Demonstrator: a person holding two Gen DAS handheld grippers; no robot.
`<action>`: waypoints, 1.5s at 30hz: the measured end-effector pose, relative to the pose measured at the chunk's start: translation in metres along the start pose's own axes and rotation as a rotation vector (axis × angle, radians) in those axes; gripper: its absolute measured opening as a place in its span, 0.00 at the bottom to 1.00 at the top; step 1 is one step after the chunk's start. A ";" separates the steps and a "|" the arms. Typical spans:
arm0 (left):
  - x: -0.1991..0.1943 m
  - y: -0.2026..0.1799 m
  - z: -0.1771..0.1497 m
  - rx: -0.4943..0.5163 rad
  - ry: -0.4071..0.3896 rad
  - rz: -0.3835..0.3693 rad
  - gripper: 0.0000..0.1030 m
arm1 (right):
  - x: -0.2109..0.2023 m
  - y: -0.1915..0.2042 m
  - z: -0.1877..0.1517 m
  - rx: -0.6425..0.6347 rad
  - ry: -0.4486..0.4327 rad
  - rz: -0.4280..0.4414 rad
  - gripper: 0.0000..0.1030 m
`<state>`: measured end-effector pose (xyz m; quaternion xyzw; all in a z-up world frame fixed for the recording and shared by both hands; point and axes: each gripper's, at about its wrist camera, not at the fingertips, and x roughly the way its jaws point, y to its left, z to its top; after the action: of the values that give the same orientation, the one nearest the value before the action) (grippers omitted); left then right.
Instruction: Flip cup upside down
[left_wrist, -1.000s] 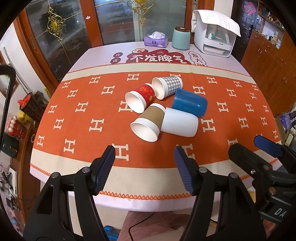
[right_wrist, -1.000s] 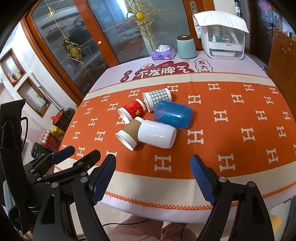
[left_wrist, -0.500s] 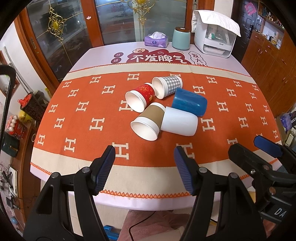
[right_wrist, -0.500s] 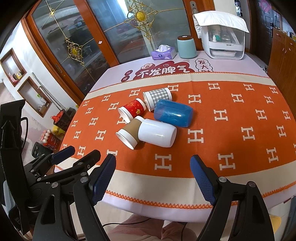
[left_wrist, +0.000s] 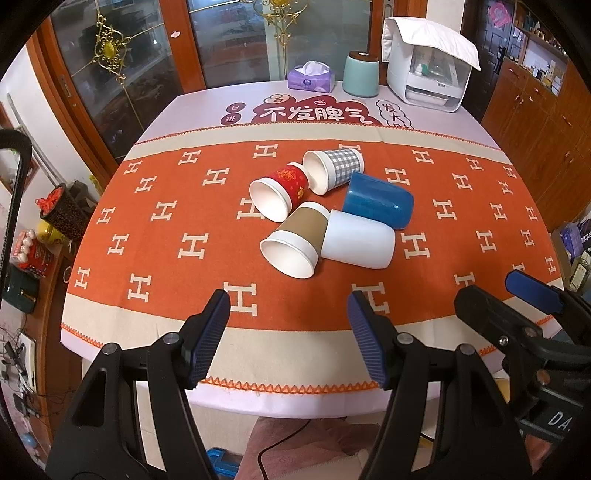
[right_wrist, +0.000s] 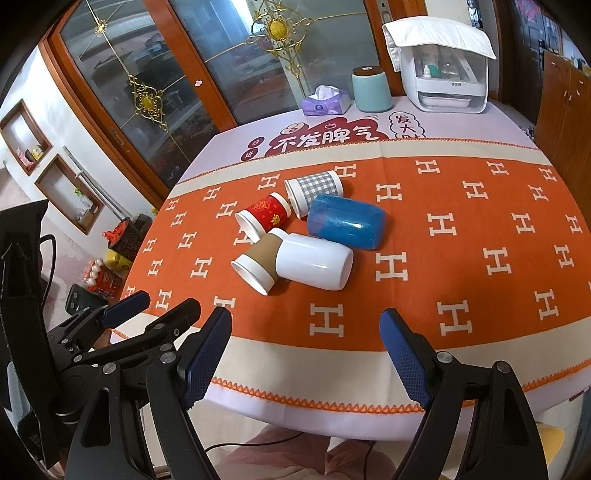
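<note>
**Holding back: nothing has moved, and no cup is turned yet**

Comparing this moment with a second ago, you find almost no change: the five cups lie where they lay, and both of your tools hang at the near edge of the tabletop (left_wrist: 110, 266) as before. That means the task has not really begun; the approach is the step still ahead.

Going left to right in the left wrist view: your left hand-held gripper (left_wrist: 290, 341) is spread wide with nothing between its fingers, short of the cluster. Beyond it lies the red cup (left_wrist: 279, 188) on its side, mouth toward you, touching the checked cup (left_wrist: 334, 170) behind it. Just nearer sits the brown-sleeved cup (left_wrist: 295, 240), also on its side, mouth toward you and to the left, its base against the white cup (left_wrist: 358, 243). The blue cup (left_wrist: 378, 201) lies behind the white one, touching it. Your right hand-held gripper (right_wrist: 306, 354) is likewise spread and empty, well short of the cups.

Every cup is tipped over, none mouth-down. The brown-sleeved cup looks the easiest first pick, since its rim faces you and stands clear on the left side. Expect the neighbours to roll when you lift one out, because they lean on each other. At the far edge the tissue box (left_wrist: 312, 77), the green canister (left_wrist: 361, 74) and the white appliance (left_wrist: 430, 70) stand well apart from your work.
</note>
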<state>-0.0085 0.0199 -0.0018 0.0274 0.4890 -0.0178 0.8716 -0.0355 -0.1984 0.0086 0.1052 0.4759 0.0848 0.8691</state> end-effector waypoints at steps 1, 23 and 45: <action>0.001 -0.002 0.000 -0.001 0.005 -0.004 0.62 | 0.001 0.000 -0.001 0.002 0.004 0.004 0.81; 0.061 0.021 0.086 0.088 0.177 -0.174 0.62 | 0.059 -0.031 0.053 0.171 0.102 0.051 0.81; 0.227 0.018 0.121 0.202 0.513 -0.286 0.62 | 0.174 -0.066 0.075 0.381 0.256 0.036 0.81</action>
<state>0.2138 0.0292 -0.1321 0.0486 0.6879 -0.1813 0.7012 0.1236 -0.2263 -0.1107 0.2644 0.5876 0.0217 0.7644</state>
